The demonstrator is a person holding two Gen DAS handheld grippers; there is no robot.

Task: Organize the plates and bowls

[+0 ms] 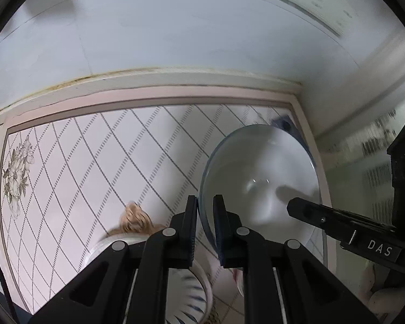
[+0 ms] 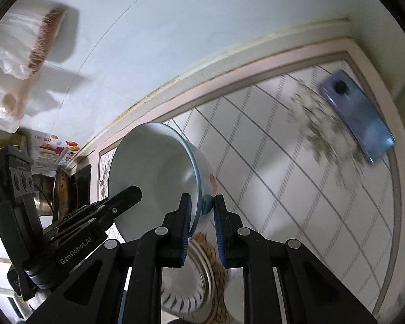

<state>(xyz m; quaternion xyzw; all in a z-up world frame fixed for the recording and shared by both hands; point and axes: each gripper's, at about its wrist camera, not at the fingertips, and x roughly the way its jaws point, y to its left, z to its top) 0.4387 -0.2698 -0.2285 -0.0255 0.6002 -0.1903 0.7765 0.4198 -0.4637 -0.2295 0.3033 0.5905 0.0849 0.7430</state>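
Observation:
A white bowl with a blue rim [image 1: 259,178] hangs tilted above the tiled counter, held by both grippers on opposite sides of its rim. My left gripper [image 1: 204,210] is shut on the rim. My right gripper [image 2: 201,208] is shut on the rim of the same bowl [image 2: 154,167]. Each view shows the other gripper's finger reaching into the bowl. Below sits a white bowl with blue strokes [image 1: 186,291] on a woven mat [image 1: 133,220]; it also shows in the right wrist view [image 2: 186,289].
The counter [image 1: 94,162] is white tile with a grid pattern and a pink border, against a white wall [image 1: 175,27]. A blue phone [image 2: 359,116] lies at the counter's far corner. Pots [image 2: 54,189] and a plastic bag [image 2: 13,67] are at the left.

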